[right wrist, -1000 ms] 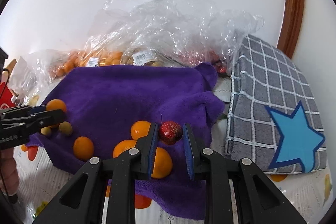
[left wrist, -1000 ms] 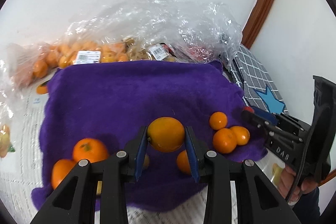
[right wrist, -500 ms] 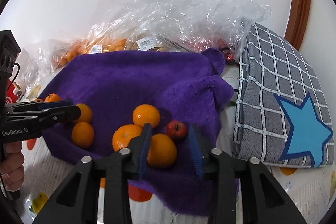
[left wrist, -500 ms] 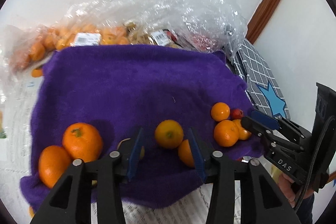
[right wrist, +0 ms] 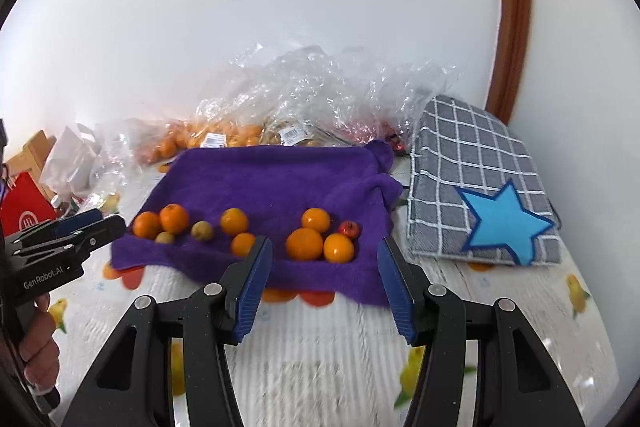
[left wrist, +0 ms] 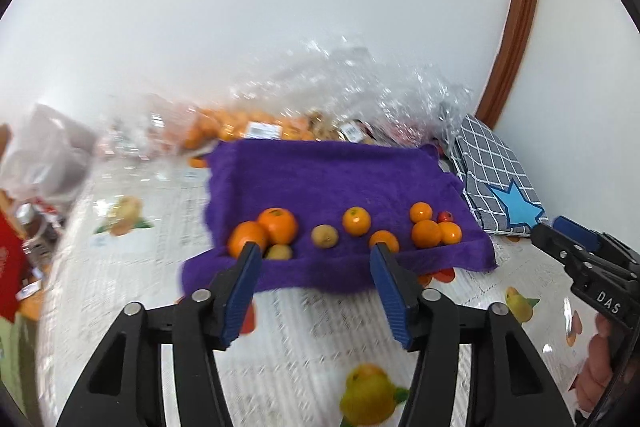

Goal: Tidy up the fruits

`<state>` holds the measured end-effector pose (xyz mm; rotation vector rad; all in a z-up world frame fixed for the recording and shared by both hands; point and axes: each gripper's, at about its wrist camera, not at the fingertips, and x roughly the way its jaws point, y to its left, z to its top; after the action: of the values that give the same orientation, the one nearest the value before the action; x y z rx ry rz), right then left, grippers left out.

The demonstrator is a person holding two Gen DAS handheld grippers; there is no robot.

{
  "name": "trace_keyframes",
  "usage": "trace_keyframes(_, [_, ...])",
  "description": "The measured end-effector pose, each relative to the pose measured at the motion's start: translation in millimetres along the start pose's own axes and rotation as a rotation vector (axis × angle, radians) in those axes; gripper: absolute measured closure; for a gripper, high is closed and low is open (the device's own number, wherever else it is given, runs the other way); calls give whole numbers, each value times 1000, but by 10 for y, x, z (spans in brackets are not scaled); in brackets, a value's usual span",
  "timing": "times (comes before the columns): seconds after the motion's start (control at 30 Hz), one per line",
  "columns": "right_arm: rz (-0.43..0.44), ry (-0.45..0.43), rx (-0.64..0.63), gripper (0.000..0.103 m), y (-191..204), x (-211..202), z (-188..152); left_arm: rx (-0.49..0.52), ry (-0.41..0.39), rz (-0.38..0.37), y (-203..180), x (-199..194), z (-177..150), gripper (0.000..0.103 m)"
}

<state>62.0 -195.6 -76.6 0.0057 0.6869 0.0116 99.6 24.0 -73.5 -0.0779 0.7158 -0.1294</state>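
Observation:
A purple towel (left wrist: 332,179) (right wrist: 280,179) lies on the table with fruit along its near edge. On the left are two oranges (left wrist: 276,225) (right wrist: 174,218) and two small yellowish fruits (left wrist: 325,235) (right wrist: 201,230). In the middle are two oranges (left wrist: 356,221) (right wrist: 234,221). On the right are three oranges (right wrist: 305,243) (left wrist: 426,233) and a small red fruit (right wrist: 349,228) (left wrist: 445,216). My left gripper (left wrist: 316,279) (right wrist: 90,227) is open and empty, held back from the towel. My right gripper (right wrist: 326,277) (left wrist: 560,233) is open and empty too.
Clear plastic bags (right wrist: 304,99) (left wrist: 340,95) with oranges and other fruit lie behind the towel by the wall. A folded grey checked cloth with a blue star (right wrist: 480,187) (left wrist: 500,179) lies to the right. The tablecloth (right wrist: 320,355) has fruit prints. A red box (right wrist: 24,215) stands at the far left.
Both grippers opened, left the orange and the small red fruit on the towel, and pulled back and up away from it.

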Motion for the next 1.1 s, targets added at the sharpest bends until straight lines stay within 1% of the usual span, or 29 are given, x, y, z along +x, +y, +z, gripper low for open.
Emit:
trace_keyframes(0.07, [-9, 11, 9, 48, 24, -127, -27, -5, -14, 26, 10, -155, -56, 45])
trace_keyframes(0.1, [-9, 9, 13, 48, 30, -203, -51, -8, -20, 28, 16, -224, -77, 45])
trace_keyframes(0.13, [-10, 0, 13, 47, 45, -288, -78, -11, -25, 29, 10, -277, -107, 43])
trace_keyframes(0.17, [-16, -6, 13, 45, 55, -334, -104, -16, -33, 27, 16, -352, -135, 40])
trace_keyframes(0.23, [-25, -29, 17, 27, 76, -464, -160, -21, -48, 25, 9, -451, -168, 34])
trace_keyframes(0.3, [-18, -66, 20, 20, 87, -599, -214, -18, -58, 28, 1, -550, -222, 30])
trace_keyframes(0.33, [-25, -71, 18, 15, 92, -652, -238, -15, -60, 30, -14, -583, -247, 28])
trace_keyframes(0.37, [-32, -68, 14, 14, 97, -671, -248, -13, -61, 30, -34, -608, -270, 27])
trace_keyframes(0.47, [-48, -66, 28, 13, 77, -762, -295, -15, -57, 33, -65, -670, -311, 24])
trace_keyframes(0.73, [-58, -70, 50, 13, 29, -908, -366, -10, -75, 53, -130, -774, -349, 24])
trace_keyframes(1.1, [-75, -69, 55, 13, 29, -955, -403, 12, -95, 70, -183, -854, -353, 23])
